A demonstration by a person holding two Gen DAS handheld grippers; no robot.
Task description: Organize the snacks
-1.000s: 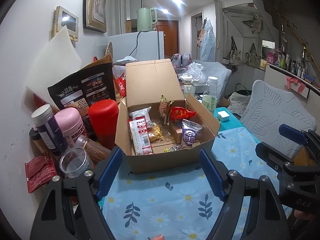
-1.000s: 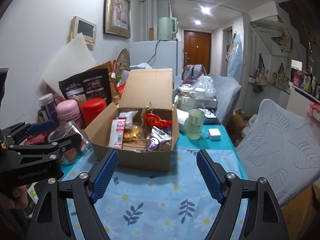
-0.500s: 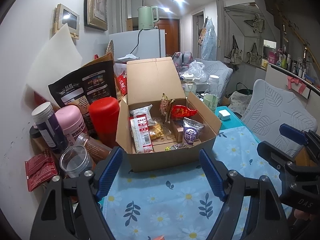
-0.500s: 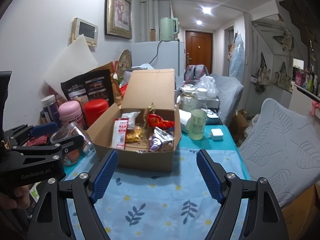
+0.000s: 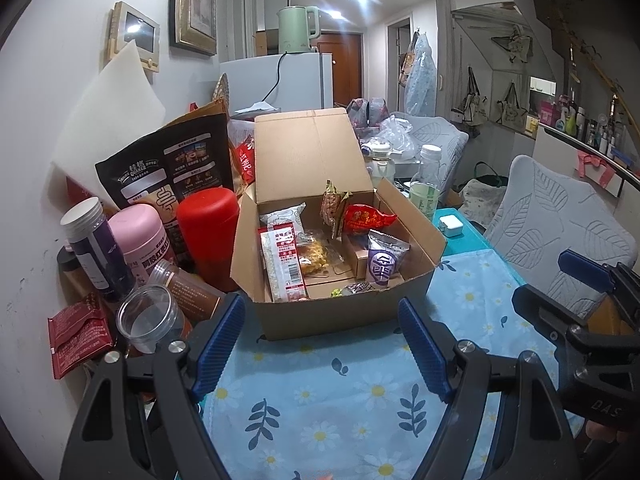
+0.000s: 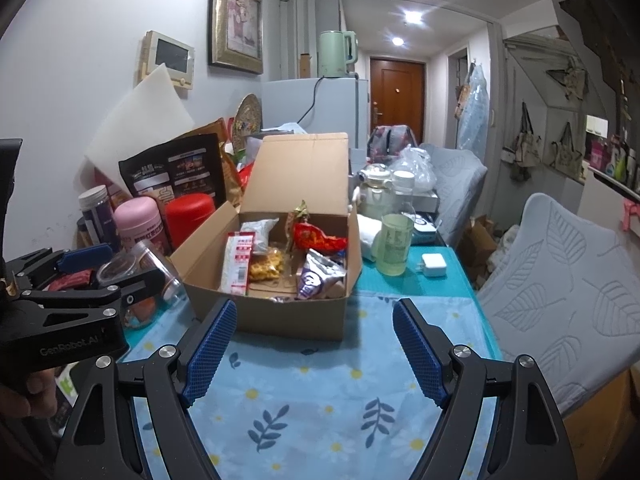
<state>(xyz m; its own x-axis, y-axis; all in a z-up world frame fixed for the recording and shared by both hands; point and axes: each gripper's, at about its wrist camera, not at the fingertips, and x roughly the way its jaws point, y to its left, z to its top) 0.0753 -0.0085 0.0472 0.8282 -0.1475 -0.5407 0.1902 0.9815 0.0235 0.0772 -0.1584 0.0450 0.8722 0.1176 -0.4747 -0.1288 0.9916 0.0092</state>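
Cardboard is what catches the eye first: an open box (image 5: 320, 312) stands on the table (image 5: 340, 396) with the blue flowered cloth, its lid up, and the snacks are inside it. Among them I see a long red and white packet (image 5: 283, 265) leaning at the left, a red packet (image 5: 366, 219) near the back and a purple packet (image 5: 383, 266) at the right.

Both grippers hang apart from the box, over the cloth. The left gripper (image 5: 322, 346) has its blue pads spread wide with nothing between them, and the right gripper (image 6: 314, 346) is released in the same way, also empty.

The left camera shows well the jars just beside the box on the left: a red canister (image 5: 208, 232), a pink one (image 5: 140, 236) and a clear jar (image 5: 150, 318) lying on its side. At its right edge the right gripper appears from the side.

Only the right camera shows clearly the greenish cup (image 6: 394, 246) and the white charger (image 6: 433, 265) on the teal surface right of the box, and a hand (image 6: 28, 394) holding the left gripper.
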